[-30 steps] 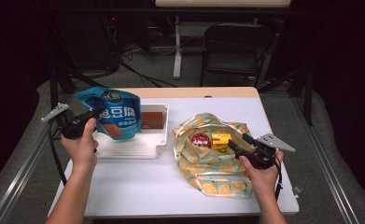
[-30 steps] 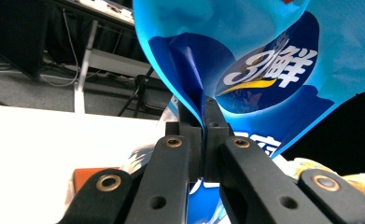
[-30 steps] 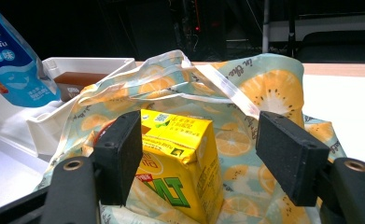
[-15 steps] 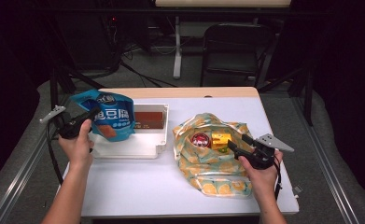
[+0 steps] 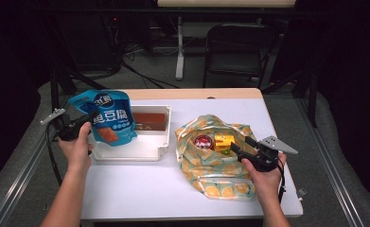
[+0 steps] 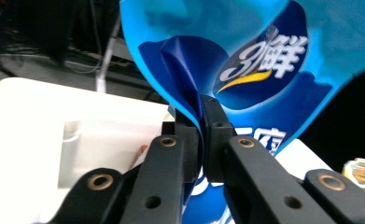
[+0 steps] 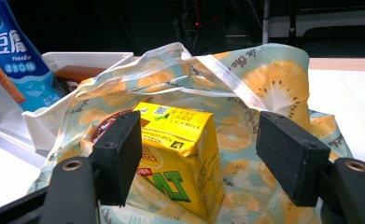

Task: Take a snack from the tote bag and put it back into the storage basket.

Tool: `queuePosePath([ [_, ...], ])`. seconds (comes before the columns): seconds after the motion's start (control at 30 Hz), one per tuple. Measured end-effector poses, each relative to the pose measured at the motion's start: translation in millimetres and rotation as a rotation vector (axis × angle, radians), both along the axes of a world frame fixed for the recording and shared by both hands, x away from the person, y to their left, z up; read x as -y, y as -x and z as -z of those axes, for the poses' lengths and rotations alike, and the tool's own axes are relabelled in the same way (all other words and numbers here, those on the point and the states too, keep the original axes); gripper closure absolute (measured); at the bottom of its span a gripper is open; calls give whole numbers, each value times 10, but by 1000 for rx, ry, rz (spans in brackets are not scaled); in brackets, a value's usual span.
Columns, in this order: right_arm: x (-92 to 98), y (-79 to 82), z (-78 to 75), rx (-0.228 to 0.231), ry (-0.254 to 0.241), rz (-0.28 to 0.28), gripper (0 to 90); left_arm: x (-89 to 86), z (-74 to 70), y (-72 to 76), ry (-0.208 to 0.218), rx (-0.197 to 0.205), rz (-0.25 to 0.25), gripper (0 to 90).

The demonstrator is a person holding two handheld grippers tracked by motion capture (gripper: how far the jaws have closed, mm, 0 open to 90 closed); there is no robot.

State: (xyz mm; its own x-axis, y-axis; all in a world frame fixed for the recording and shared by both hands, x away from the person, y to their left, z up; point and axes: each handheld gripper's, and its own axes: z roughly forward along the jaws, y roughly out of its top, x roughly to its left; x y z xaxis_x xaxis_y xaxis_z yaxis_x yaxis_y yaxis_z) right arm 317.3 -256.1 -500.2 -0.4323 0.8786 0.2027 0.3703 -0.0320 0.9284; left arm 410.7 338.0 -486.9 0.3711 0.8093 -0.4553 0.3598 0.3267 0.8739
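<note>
Left gripper view, left gripper (image 6: 200,135) jaws clamped on glossy blue plastic snack pouch (image 6: 245,65), right gripper (image 7: 199,154) jaws apart, yellow cardboard drink carton (image 7: 180,154) between them, inside orange-slice-print fabric bag (image 7: 273,79)

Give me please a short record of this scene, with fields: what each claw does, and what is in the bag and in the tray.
left claw: shut on blue snack pouch, held above white tray
right claw: open, at the mouth of the bag, around yellow drink carton
fruit-print bag: holds the carton and a round red item
tray contents: a brown packet
</note>
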Motion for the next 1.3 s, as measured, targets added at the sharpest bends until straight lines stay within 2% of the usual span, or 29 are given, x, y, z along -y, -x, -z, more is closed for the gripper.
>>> queuePosePath([
  [0.07, -2, 0, 0, -2, 4, 3, 316, -27, 2, 10, 11, -1, -9, 768],
  [0.13, -12, -1, 0, 0, 3, -1, 316, -37, -18, 27, 4, -1, -14, 671],
  [0.2, -20, 1, -1, 0, 4, -2, 317, -22, -43, 43, -9, -13, -33, 538],
  [0.27, -27, 2, -5, -2, 9, -2, 316, 4, -63, 72, -27, -31, -55, 430],
  [0.33, -39, 2, -5, 1, 7, -1, 315, 40, -89, 112, -67, -43, -81, 348],
  [0.47, -68, 4, -6, -1, 12, -3, 305, 79, -126, 197, -120, -59, -125, 241],
  [0.6, -107, 16, -19, 1, 18, 1, 289, 132, -117, 321, -149, -70, -151, 202],
  [0.87, -173, 97, -89, 8, 5, 39, 243, 201, -120, 519, -158, -61, -151, 186],
  [1.0, -158, 152, -120, 20, 6, 65, 240, 225, -81, 625, -147, -69, -143, 189],
  [1.07, -153, 182, -122, 19, -6, 75, 241, 268, -56, 679, -155, -75, -130, 191],
  [1.13, -163, 221, -138, 31, 11, 98, 241, 317, -40, 721, -155, -78, -115, 193],
  [1.3, -224, 266, -192, 51, 15, 117, 246, 471, -55, 762, -189, -54, -101, 203],
])
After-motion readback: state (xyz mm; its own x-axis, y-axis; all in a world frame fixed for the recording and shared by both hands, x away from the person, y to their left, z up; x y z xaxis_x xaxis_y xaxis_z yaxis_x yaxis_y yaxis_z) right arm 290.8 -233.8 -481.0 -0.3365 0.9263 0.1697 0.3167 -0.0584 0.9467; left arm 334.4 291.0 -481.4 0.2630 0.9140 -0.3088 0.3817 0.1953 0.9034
